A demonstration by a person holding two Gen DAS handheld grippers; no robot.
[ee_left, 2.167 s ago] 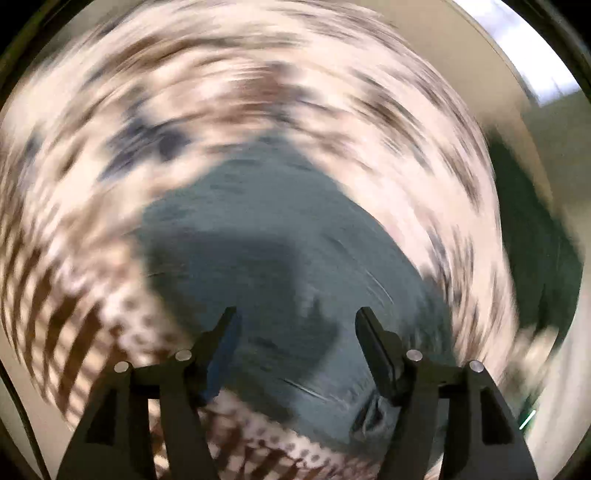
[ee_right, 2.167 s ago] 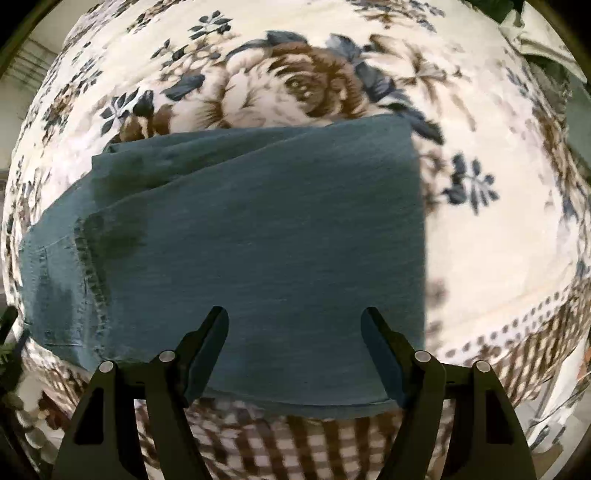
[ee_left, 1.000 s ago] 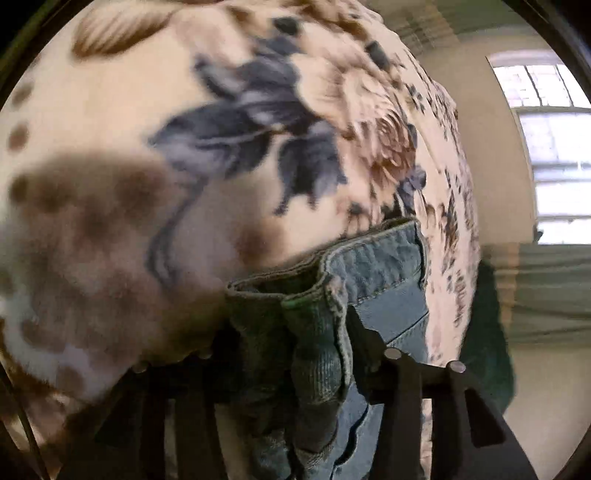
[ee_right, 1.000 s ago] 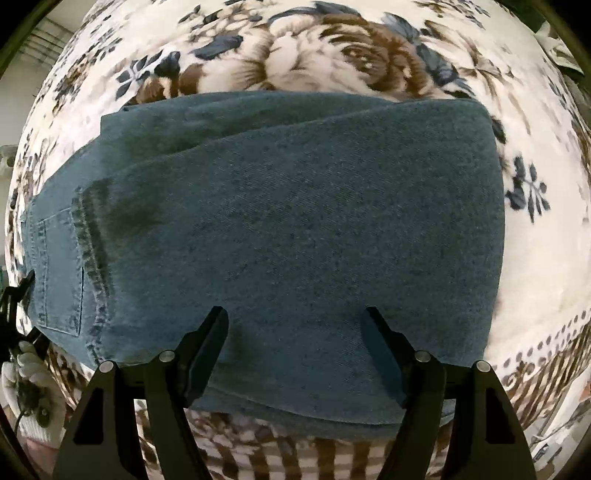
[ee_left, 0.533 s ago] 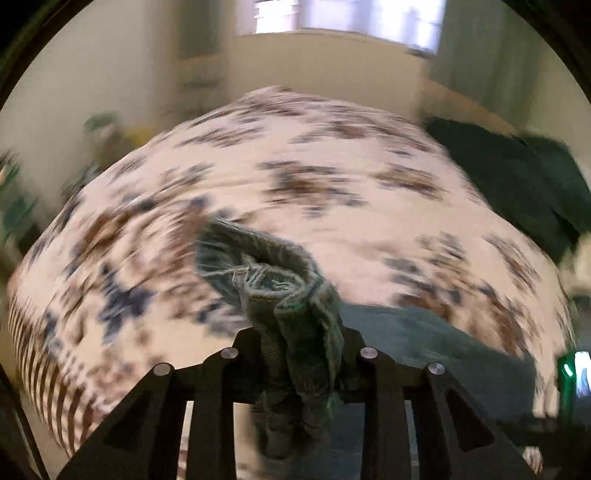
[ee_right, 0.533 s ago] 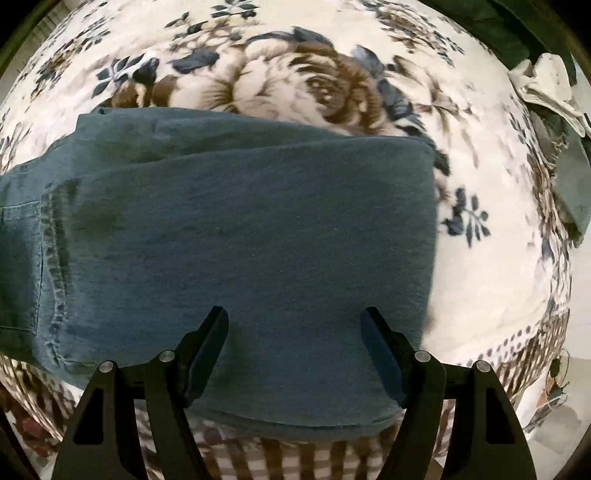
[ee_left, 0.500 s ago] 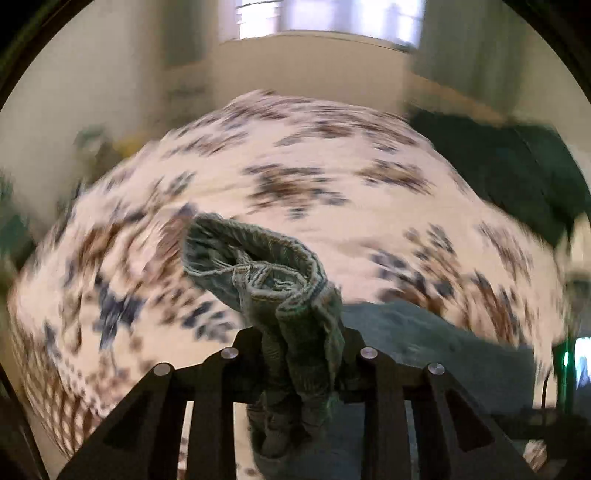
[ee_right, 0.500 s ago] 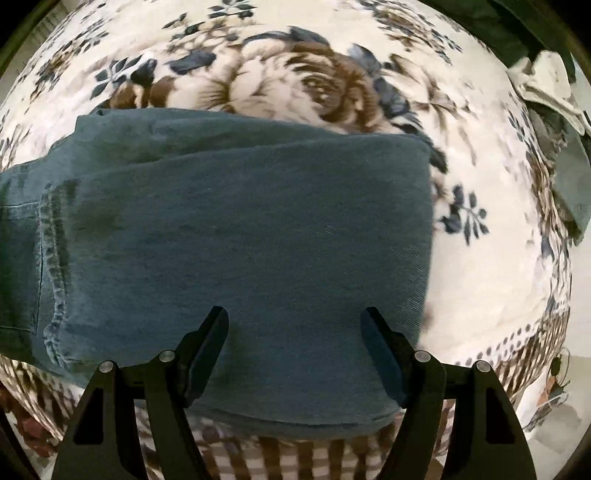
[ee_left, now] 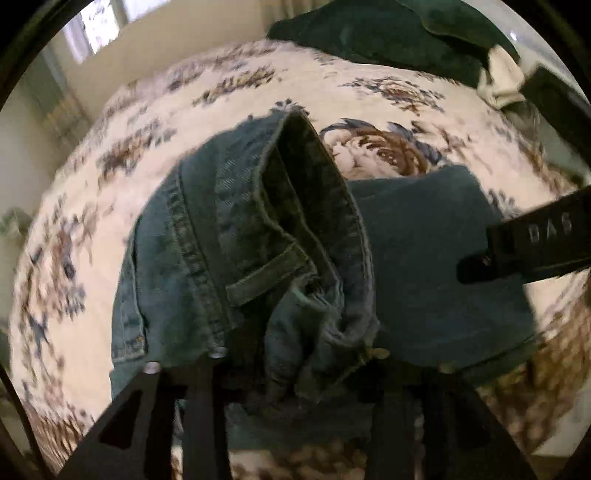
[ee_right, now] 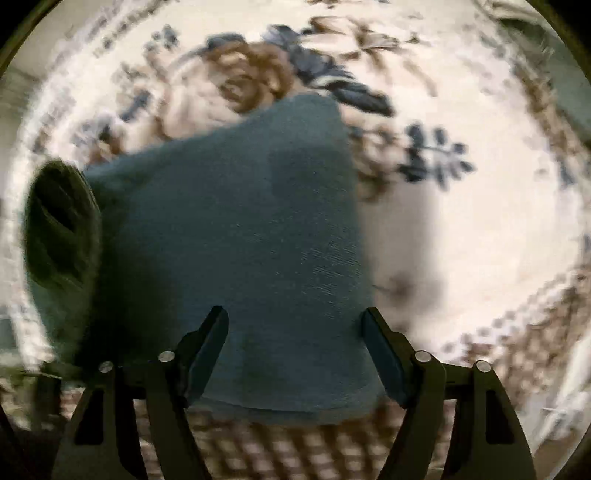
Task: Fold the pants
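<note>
The pants (ee_left: 424, 251) are lying on the bed (ee_left: 122, 206), which has a flowery blanket. The left gripper (ee_left: 295, 369) is holding up the bunched waist end of the pants, and its jaws are opening with the cloth between them. That end is hanging over the flat folded part. The right gripper (ee_right: 295, 354) is hovering above the folded part with its jaws opening wide and nothing pinched. A dark green cloth (ee_left: 388, 33) is lying at the far side of the bed.

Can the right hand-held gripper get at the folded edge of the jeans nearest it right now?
Probably yes. The right hand-held gripper hangs over the jeans, jaws opening and empty, with nothing between them and the near folded edge. The left hand-held gripper holds the waistband off to the side.
</note>
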